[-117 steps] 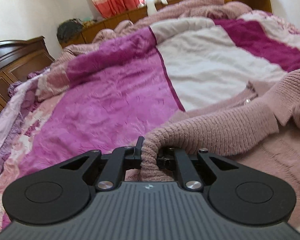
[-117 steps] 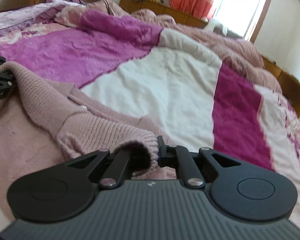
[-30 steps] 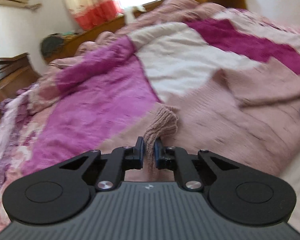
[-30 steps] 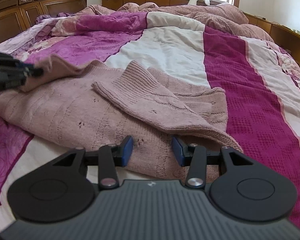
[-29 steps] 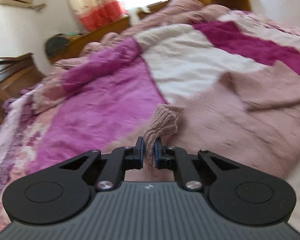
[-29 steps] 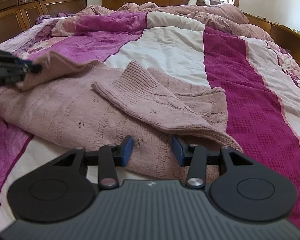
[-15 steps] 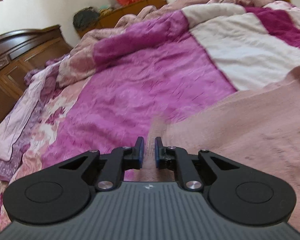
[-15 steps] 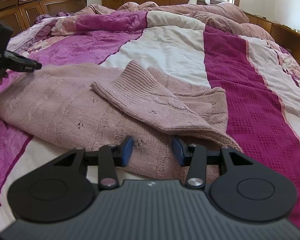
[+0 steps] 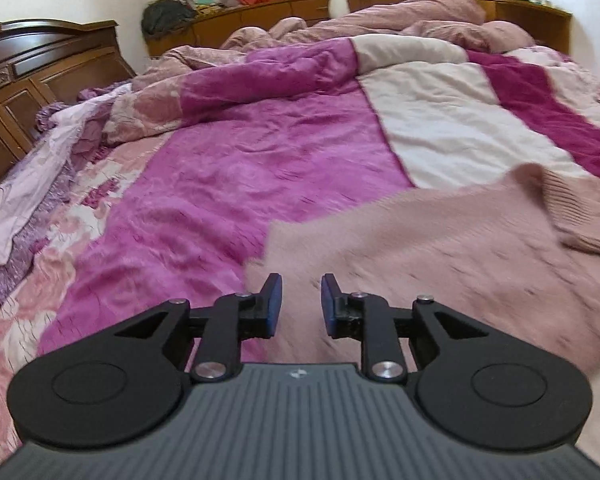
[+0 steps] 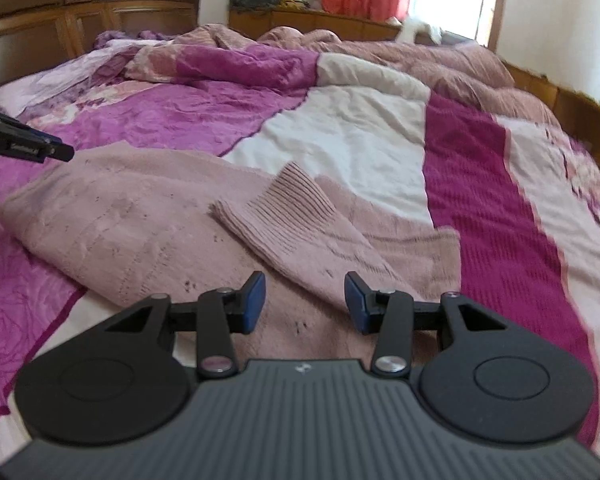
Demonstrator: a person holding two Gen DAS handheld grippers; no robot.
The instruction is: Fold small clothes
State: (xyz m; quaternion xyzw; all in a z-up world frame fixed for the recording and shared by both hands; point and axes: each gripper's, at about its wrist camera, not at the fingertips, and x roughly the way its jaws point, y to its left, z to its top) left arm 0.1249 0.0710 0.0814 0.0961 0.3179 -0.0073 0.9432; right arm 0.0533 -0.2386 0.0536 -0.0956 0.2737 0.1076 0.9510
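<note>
A dusty pink knitted sweater (image 10: 140,224) lies flat on the bed, with one ribbed sleeve (image 10: 284,208) folded across its body. In the left wrist view the sweater (image 9: 440,248) fills the lower right. My left gripper (image 9: 298,304) is open and empty, just above the sweater's left edge. It also shows in the right wrist view (image 10: 40,148) at the far left, above the sweater's far corner. My right gripper (image 10: 304,300) is open and empty, hovering over the sweater's near edge by the folded sleeve.
The bed is covered by a magenta, white and pink striped quilt (image 10: 360,132). A dark wooden headboard (image 10: 80,12) stands at the left. Rumpled pink bedding (image 9: 380,20) is piled at the far end. A lilac cloth (image 9: 32,184) lies at the left bed edge.
My left gripper has let go of the sleeve cuff and opened, then drawn back to the sweater's left edge. My right gripper stays open and has shifted slightly.
</note>
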